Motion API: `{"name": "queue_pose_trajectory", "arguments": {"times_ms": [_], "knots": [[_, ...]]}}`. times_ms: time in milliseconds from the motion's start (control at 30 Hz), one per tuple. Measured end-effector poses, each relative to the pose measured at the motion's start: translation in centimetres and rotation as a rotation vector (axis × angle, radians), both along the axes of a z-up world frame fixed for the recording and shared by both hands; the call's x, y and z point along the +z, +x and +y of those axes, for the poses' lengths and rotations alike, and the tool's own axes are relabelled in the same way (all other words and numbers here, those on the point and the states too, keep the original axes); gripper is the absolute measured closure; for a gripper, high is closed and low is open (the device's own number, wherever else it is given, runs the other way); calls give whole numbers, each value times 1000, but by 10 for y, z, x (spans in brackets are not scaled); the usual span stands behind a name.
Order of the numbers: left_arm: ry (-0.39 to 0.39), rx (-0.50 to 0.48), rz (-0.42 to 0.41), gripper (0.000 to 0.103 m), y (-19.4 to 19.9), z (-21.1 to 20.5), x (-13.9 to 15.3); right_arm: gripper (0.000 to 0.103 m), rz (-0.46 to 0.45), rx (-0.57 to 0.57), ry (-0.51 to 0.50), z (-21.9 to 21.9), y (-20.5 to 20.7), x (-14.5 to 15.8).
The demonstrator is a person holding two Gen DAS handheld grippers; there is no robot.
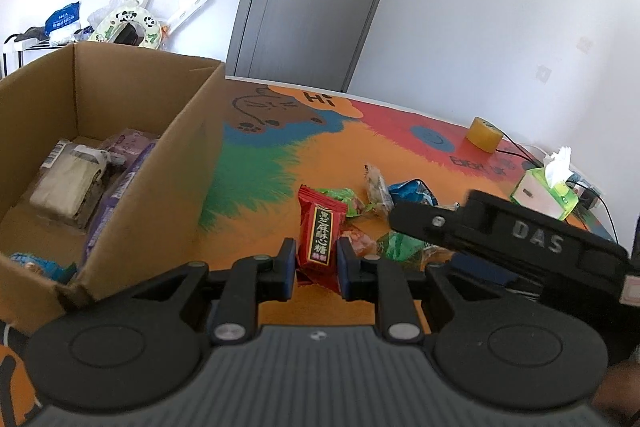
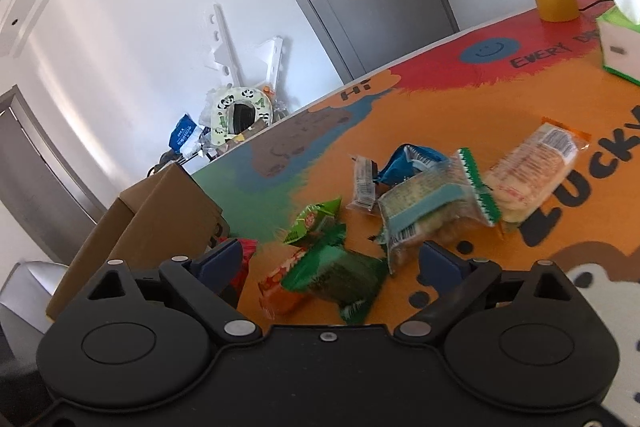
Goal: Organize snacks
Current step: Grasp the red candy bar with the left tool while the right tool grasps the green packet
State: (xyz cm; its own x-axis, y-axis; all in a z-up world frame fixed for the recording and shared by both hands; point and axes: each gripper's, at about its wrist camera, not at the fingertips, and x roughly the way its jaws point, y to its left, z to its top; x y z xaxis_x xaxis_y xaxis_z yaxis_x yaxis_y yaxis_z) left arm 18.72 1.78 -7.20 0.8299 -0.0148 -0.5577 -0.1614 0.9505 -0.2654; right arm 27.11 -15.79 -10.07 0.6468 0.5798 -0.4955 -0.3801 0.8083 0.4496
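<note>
Red foil candy packet with black-and-gold lettering stands upright, pinched between the blue pads of the left tongs, just right of the open brown cardboard box on the colourful printed bench. Right tongs gape wide, gripping nothing, above a dark green wrapped snack and an orange packet lying between the pads.

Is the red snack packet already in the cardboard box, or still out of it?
Out. The left gripper is shut on the red snack packet above the mat, beside the cardboard box, not inside it.
</note>
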Motion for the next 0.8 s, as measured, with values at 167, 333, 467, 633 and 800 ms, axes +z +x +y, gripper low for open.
{"name": "queue_pose_trajectory", "arguments": {"times_ms": [167,333,467,633,800], "knots": [[8,3,17,83,5,-3,-5,14,41,3,-24,6,5,-8],[16,1,30,83,7,-6,-10,24,32,11,-65,8,4,-12],[14,-5,42,83,8,-9,-15,62,45,33,-78,5,3,-12],[15,-9,35,83,6,-10,-14,67,36,42,-68,-4,-6,-13],[15,-13,25,83,1,-13,-9,71,24,23,-54,-13,-13,-9]]}}
